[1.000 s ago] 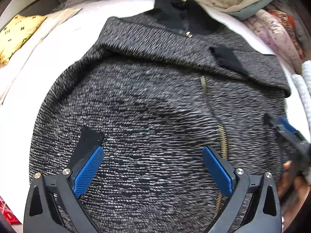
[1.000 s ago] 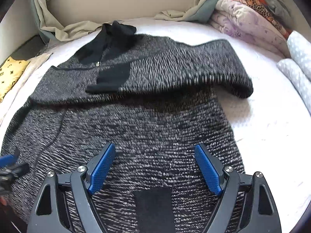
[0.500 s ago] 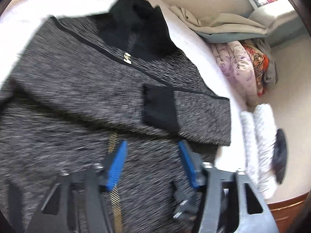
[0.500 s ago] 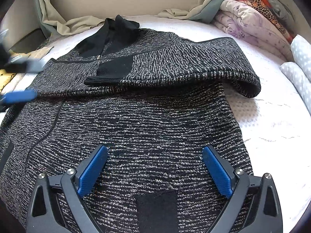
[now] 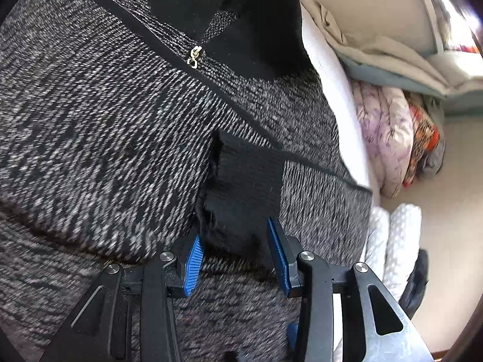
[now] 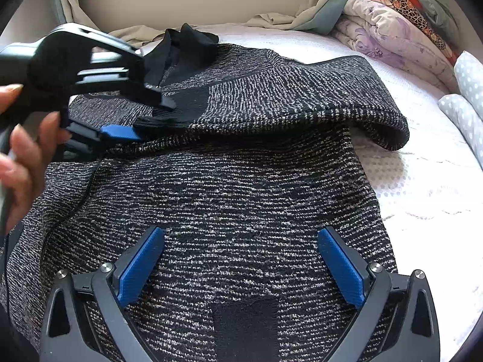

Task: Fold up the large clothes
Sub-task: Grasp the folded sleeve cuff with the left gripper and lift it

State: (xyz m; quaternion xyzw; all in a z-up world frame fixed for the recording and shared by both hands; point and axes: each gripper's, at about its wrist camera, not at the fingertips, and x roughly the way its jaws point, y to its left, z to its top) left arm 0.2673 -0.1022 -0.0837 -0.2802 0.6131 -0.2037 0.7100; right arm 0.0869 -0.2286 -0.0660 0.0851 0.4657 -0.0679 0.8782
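A large black-and-white knit zip jacket [image 6: 256, 187] lies on the white bed, its sleeve folded across the chest. The sleeve ends in a black cuff [image 5: 244, 190], which also shows in the right wrist view [image 6: 187, 105]. My left gripper [image 5: 234, 253] is open with its blue pads either side of the cuff's edge; it also shows in the right wrist view [image 6: 145, 120], one finger over the cuff and one under. My right gripper [image 6: 240, 262] is open and empty above the jacket's lower body, near a black patch [image 6: 246, 325].
Folded quilts [image 6: 392, 27] and dotted white pillows [image 6: 465, 96] lie along the bed's right side. Beige and grey bedding [image 6: 289, 15] is bunched at the back wall. Bare white mattress [image 6: 422, 196] shows right of the jacket. The jacket's black collar [image 5: 229, 15] and zip pull [image 5: 193, 57] lie beyond the cuff.
My left gripper has moved from the jacket's lower hem up and across to the sleeve cuff and narrowed around it. My right gripper has stayed open over the lower body.
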